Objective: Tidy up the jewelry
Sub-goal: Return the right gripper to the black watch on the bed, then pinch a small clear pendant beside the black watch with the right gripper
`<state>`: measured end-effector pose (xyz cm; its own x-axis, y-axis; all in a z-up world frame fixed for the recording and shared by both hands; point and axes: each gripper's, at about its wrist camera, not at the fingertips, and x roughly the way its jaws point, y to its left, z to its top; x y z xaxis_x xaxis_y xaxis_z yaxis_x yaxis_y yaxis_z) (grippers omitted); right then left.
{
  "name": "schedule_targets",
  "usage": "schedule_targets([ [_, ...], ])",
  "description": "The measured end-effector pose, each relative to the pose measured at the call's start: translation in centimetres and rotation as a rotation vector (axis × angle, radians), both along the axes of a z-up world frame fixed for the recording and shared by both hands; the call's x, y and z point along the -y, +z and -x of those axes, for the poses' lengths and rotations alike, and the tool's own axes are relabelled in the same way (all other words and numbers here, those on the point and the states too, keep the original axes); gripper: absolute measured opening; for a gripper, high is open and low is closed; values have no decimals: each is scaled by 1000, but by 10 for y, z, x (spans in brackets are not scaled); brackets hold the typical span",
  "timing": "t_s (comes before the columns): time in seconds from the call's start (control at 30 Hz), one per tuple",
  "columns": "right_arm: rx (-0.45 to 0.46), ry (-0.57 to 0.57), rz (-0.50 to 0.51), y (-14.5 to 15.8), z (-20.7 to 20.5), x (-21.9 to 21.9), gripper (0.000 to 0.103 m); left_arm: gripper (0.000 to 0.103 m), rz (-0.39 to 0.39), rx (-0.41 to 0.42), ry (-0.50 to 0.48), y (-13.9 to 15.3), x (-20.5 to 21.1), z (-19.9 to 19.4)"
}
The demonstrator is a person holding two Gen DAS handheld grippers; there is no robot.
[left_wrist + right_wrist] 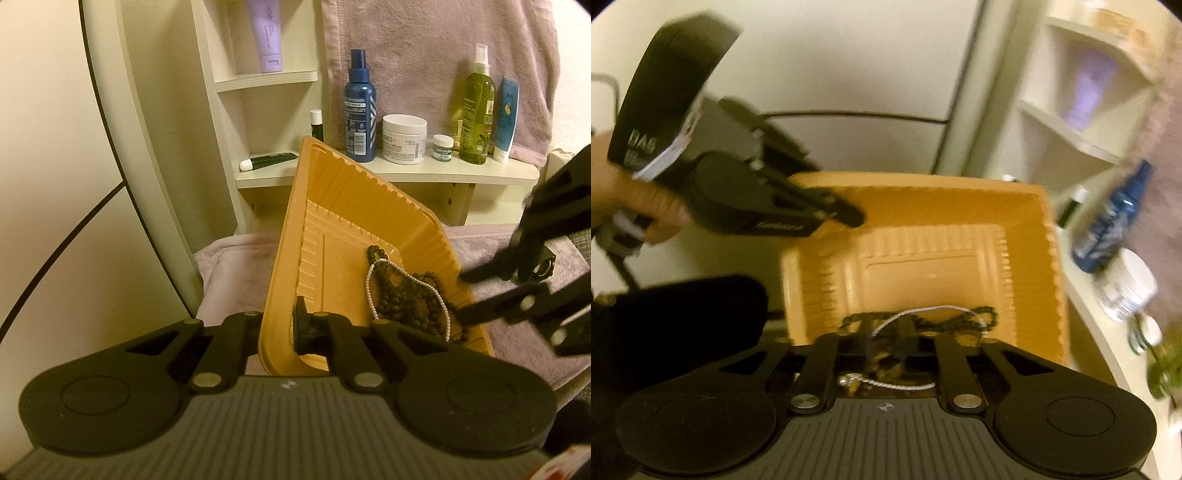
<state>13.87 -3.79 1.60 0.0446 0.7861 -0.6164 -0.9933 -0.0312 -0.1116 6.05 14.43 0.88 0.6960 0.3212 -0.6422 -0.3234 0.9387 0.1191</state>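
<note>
An orange plastic tray (332,206) is held tilted; my left gripper (280,328) is shut on its near rim. In it lie a dark bead necklace (406,295) and a white pearl strand (373,291). My right gripper (461,295) reaches in from the right, its jaws apart at the tray's right wall beside the necklaces. In the blurred right wrist view the tray (923,206) fills the middle, the dark beads (923,319) and the pearl strand (916,314) lie just before my right gripper (886,339), and the left gripper (846,218) clamps the tray's far left rim.
A cream shelf (406,171) behind holds a blue spray bottle (360,110), a white cream jar (404,138), a small jar (443,147), a green spray bottle (478,110) and tubes. A lilac towel (424,55) hangs behind; another covers the surface below (229,266).
</note>
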Motion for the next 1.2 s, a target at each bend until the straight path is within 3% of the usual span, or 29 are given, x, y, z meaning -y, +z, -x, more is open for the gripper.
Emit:
schedule_targets([
  [0.1, -32, -114, -86, 9, -15, 24, 32, 5, 2, 1, 1, -1, 0, 0],
  [0.27, -99, -401, -174, 8, -47, 81, 35, 5, 0, 4, 1, -1, 0, 0],
  [0.57, -190, -790, -190, -30, -76, 161, 35, 5, -4, 5, 1, 1, 1, 1],
  [0.77, -248, -847, -164, -57, -71, 168, 35, 5, -5, 3, 0, 2, 2, 1],
  [1.2, -354, -878, -110, -108, -78, 127, 34, 5, -5, 2, -1, 1, 2, 1],
])
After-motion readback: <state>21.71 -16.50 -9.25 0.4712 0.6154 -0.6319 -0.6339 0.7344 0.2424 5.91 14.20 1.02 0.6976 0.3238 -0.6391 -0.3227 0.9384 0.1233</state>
